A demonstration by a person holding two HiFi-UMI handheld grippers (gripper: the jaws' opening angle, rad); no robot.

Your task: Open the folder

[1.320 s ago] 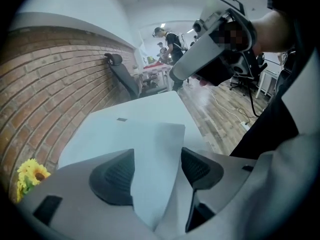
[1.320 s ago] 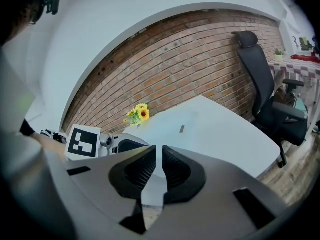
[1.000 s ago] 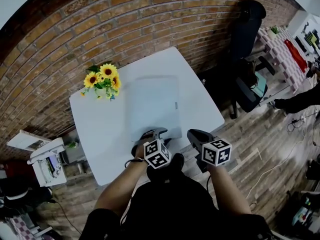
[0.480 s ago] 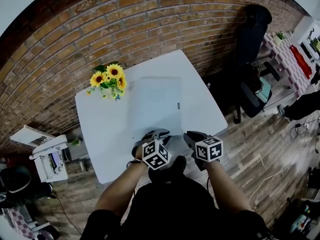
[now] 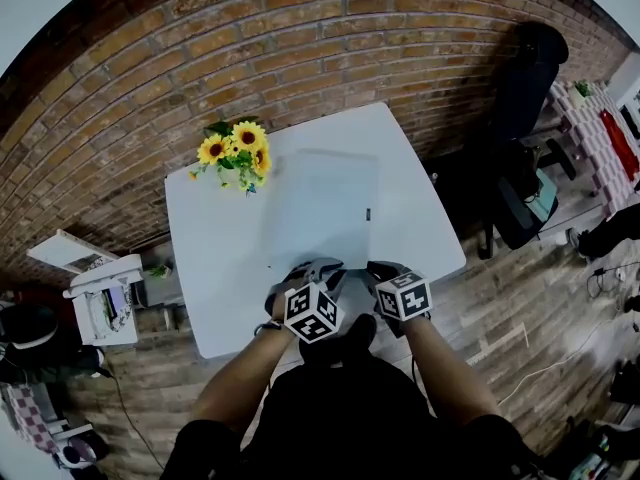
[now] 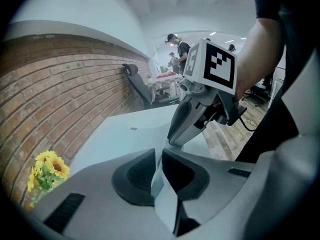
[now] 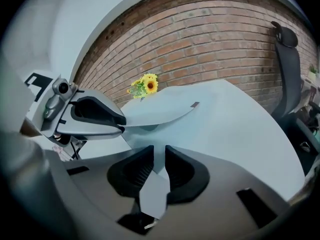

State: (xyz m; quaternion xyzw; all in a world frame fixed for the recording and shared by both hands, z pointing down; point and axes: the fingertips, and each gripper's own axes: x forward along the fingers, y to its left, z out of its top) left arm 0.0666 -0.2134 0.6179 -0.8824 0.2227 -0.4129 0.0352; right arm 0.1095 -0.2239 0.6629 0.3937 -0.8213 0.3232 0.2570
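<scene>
A pale grey folder [image 5: 320,208] lies on the white table [image 5: 215,258], its near edge by both grippers. My left gripper [image 5: 322,266] has just been closing, and its jaws [image 6: 159,156] now pinch the thin front cover. In the right gripper view that cover [image 7: 155,113] curves up off the table from the left gripper [image 7: 90,116]. My right gripper [image 5: 372,268] sits just right of the left one. A pale sheet at the folder's near edge runs between its narrow jaws [image 7: 159,159]. Which leaf that sheet belongs to I cannot tell.
A bunch of sunflowers [image 5: 235,153] stands at the table's far left corner, close to the brick wall [image 5: 330,48]. A black office chair [image 5: 520,78] stands right of the table. A small white cart [image 5: 105,303] stands on the wooden floor to the left.
The right gripper has come down and left to the folder's near edge, close beside the left gripper. The left gripper has closed on the cover and risen slightly.
</scene>
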